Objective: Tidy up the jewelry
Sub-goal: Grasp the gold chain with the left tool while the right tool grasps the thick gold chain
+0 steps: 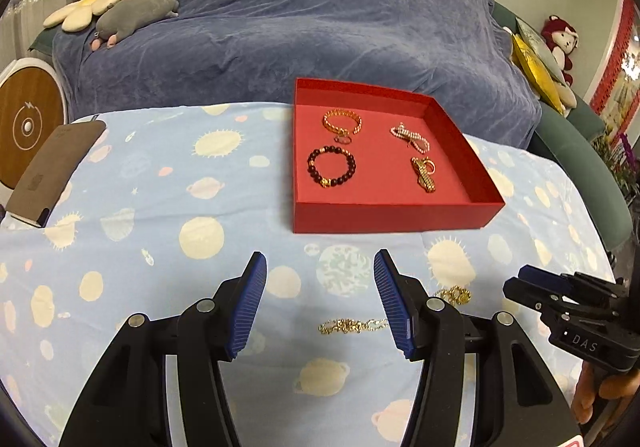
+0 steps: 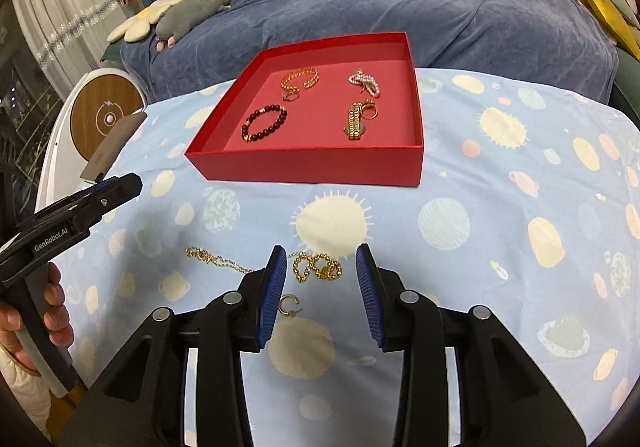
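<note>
Right wrist view: red box (image 2: 312,167) on spotted cloth holds four pieces; three more lie loose nearer than box. Right gripper (image 2: 321,271) empty, jaws part-open over gold bead chain (image 2: 318,267). Left gripper (image 1: 320,287) empty, jaws wide above thin chain (image 1: 352,326). Risks: chain slipping pads, cloth snagging, small hoop earring (image 2: 289,305) knocked away.

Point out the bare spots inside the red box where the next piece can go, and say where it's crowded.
In the red box, four pieces fill the middle: gold chain bracelet, pearl piece, dark bead bracelet, gold band with ring. The bare floor is the strip along the near wall and the central lane between left and right pairs.
</note>
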`<state>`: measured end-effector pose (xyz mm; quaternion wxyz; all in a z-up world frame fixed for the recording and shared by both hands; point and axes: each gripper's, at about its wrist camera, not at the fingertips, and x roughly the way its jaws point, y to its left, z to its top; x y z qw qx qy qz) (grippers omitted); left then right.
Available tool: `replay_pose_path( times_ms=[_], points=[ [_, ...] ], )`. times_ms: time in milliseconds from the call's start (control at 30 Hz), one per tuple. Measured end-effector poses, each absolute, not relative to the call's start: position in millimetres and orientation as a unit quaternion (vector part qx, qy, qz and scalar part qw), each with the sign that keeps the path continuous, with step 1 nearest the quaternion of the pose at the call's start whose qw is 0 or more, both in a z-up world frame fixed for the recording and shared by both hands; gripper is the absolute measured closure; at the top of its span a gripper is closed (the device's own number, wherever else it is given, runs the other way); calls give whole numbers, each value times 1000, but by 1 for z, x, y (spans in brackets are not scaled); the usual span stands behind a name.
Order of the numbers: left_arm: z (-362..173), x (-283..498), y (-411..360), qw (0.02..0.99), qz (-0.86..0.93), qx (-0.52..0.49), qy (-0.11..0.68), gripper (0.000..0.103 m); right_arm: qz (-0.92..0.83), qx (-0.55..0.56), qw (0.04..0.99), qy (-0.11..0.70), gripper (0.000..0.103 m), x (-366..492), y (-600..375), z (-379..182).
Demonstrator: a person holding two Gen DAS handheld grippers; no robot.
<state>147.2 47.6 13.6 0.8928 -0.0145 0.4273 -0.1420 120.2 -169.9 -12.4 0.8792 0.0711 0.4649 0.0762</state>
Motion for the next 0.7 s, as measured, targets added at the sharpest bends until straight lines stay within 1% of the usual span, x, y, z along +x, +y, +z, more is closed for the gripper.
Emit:
replay_pose_path(
  times_ms=[300,600,667,700],
  points=[
    [-11,145,45,878,-158,4,452,49,74,37,865,495,68,133,-154,-53],
    [-23,144,37,868,-171,16,465,49,77,2,865,496,68,139,-140,-65],
    [-26,143,36,867,-174,20,467,49,79,-7,866,493,71,138,-137,-66],
    [-27,143,34,866,-175,23,467,49,77,-11,867,492,75,138,-137,-66]
  ],
)
